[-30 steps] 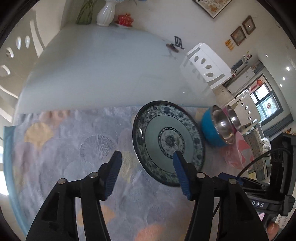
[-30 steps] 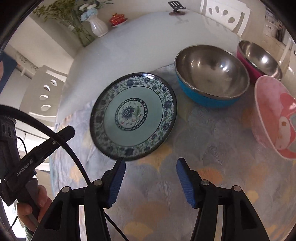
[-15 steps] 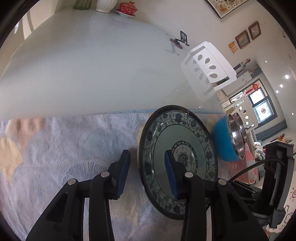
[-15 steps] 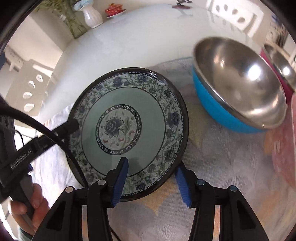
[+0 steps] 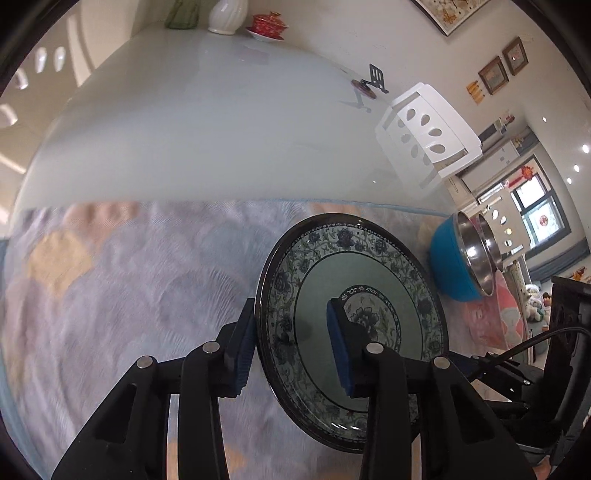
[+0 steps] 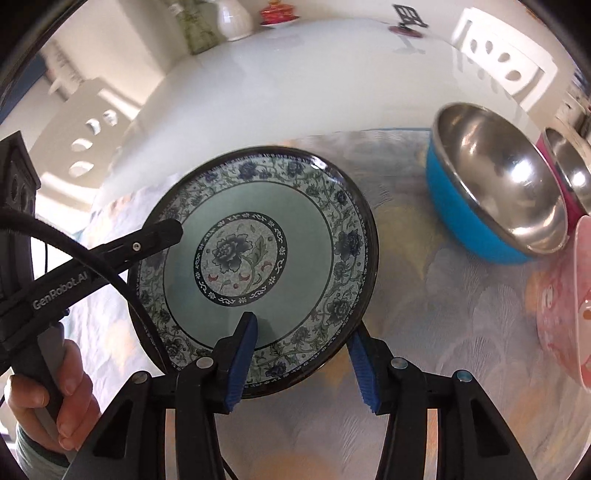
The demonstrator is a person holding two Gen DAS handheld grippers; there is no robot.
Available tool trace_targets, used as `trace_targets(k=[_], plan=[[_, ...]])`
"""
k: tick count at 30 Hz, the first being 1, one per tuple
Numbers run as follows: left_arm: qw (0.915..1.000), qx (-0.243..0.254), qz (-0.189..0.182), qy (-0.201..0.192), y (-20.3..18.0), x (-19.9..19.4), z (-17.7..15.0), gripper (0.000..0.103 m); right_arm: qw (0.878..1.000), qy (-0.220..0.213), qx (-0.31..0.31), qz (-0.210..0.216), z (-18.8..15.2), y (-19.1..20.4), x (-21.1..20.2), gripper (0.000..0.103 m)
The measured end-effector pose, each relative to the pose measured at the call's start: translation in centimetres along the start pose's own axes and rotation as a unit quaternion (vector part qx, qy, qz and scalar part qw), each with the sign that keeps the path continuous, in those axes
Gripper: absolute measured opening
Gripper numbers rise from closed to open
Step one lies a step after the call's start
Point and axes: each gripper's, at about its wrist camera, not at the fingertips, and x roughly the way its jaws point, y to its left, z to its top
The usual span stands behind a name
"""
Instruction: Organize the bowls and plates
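A blue floral plate (image 5: 373,280) (image 6: 295,206) with a dark rim lies on the patterned cloth. My left gripper (image 5: 291,350) straddles its left rim, one finger above and one below, jaws still apart. My right gripper (image 6: 303,354) straddles its near rim the same way, open. A blue steel bowl (image 6: 495,192) (image 5: 458,258) stands to the right of the plate, a pink steel bowl (image 6: 570,173) behind it, and a pink cartoon bowl (image 6: 565,317) at the right edge.
The cloth (image 6: 461,332) covers the near part of a white glass table (image 5: 207,122). A white vase (image 5: 227,16), a red lidded cup (image 5: 267,26) and a small black stand (image 5: 375,79) stand at the far edge. White chairs (image 5: 428,133) surround the table.
Both grippers have moved forward onto the plate and narrowed, the left over its left rim and the right over its near rim. The plate now looks tilted up.
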Motion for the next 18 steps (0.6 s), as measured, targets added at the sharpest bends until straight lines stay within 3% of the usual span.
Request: trace_targets(k=[6, 10, 14, 18], plan=[[0.9991, -0.018, 0.030, -0.025, 0.2, -5.1, -3.2, 0.033, 0.999, -0.015, -0.046, 0.022, -1.8, 2.8, -3.7, 0.048], [0.9977, -0.036, 0.030, -0.048, 0.0, -8.9, -5.4, 0.033, 0.995, -0.027, -0.075, 0.064, -2.8, 4.8, -7.3, 0.048], [0.9954, -0.040, 0.048, -0.073, -1.4, -11.7, -7.6, 0.033, 0.990, -0.058, -0.119, 0.057, -4.6, 6.5, -10.6, 0.048], [0.9932, -0.055, 0.033, -0.097, -2.4, -14.2, -9.7, 0.033, 0.986, -0.072, -0.125, 0.078, -5.8, 6.5, -13.0, 0.048]])
